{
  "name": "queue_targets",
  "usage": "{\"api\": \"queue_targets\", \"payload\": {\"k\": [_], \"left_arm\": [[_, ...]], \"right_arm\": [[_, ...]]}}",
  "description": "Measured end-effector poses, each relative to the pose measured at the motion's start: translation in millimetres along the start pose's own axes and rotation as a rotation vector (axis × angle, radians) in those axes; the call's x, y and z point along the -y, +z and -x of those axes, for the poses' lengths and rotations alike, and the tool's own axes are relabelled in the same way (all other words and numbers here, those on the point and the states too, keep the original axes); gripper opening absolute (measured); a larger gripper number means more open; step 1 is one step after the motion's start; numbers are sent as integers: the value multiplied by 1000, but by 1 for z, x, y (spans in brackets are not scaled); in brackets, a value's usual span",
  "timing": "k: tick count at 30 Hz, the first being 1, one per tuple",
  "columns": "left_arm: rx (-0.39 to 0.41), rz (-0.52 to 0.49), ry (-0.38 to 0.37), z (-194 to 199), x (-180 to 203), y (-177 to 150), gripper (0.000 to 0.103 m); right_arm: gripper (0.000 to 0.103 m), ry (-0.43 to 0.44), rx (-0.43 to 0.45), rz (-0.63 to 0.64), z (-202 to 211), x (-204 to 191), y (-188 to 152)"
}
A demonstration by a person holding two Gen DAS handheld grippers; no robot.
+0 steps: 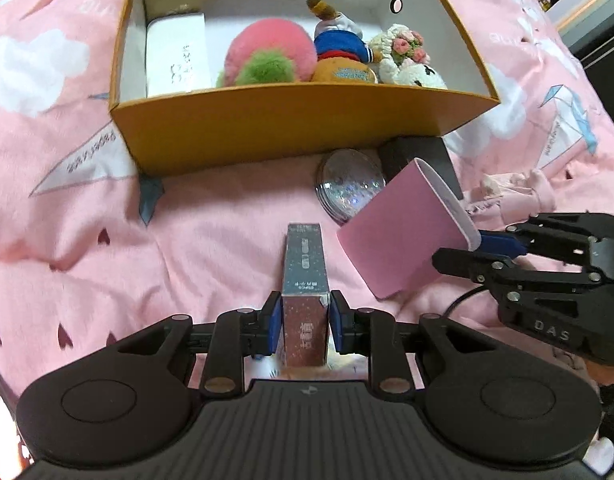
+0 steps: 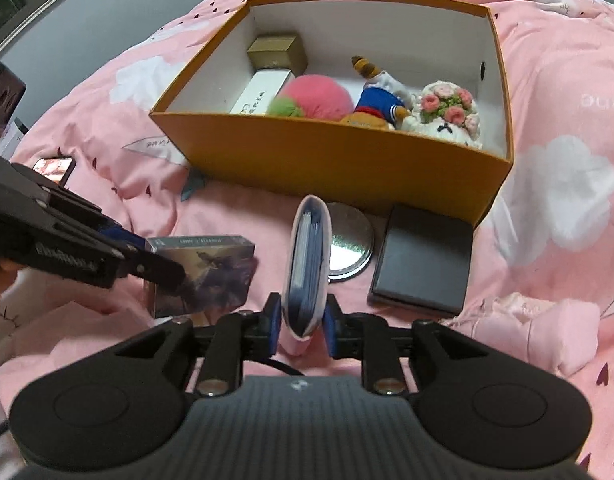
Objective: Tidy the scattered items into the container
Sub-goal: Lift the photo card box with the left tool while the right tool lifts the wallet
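My left gripper is shut on a narrow silvery card box, held just above the pink bedspread. In the right wrist view the left gripper comes in from the left, clamped on the card box. My right gripper is shut on a pink pouch, seen edge-on with blue contents. From the left wrist camera the right gripper holds the pink pouch tilted. Beyond both stands the orange box, with plush toys and two small boxes inside.
A round mirror and a black box lie against the orange box's near wall. Pink cloth is bunched at the right. A phone lies at the far left on the bedspread.
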State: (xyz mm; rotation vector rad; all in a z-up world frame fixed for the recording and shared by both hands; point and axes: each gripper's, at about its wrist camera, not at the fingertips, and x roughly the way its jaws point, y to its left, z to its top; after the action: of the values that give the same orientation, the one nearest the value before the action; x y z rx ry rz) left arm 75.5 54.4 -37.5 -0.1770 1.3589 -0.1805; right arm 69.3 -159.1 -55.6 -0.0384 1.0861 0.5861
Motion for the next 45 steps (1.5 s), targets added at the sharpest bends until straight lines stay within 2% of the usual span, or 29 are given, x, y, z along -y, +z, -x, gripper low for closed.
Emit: {"api": "queue_targets", "payload": {"k": [2, 9, 12, 19, 23, 28, 32, 35, 39, 45], "left_arm": [[3, -16, 12, -1, 4, -2, 27], [-24, -70, 52, -3, 12, -22, 29], [-40, -95, 64, -4, 16, -30, 29], [-54, -109, 55, -5, 15, -36, 29], [-84, -111, 21, -11, 10, -43, 31], [-31, -45, -5, -7, 1, -50, 29], [43, -70, 30, 8, 6, -46, 26], [90, -77, 12, 21, 7, -33, 26], [107, -69, 12, 21, 12, -15, 26], [79, -50, 33, -1, 15, -6, 26]], "right_arm": [[36, -3, 6, -5, -1, 1, 5], [36, -19, 19, -3, -8, 7, 19], [27, -21, 10, 10, -9, 6, 21], [24, -4, -5, 36, -1, 3, 11], [24, -1, 1, 24, 2, 1, 6], [22, -7, 8, 34, 3, -3, 3], [20, -2, 33, 35, 11, -5, 3], [19, -17, 58, 24, 14, -4, 7], [19, -43, 91, 18, 13, -7, 14], [19, -18, 43, 12, 1, -6, 10]]}}
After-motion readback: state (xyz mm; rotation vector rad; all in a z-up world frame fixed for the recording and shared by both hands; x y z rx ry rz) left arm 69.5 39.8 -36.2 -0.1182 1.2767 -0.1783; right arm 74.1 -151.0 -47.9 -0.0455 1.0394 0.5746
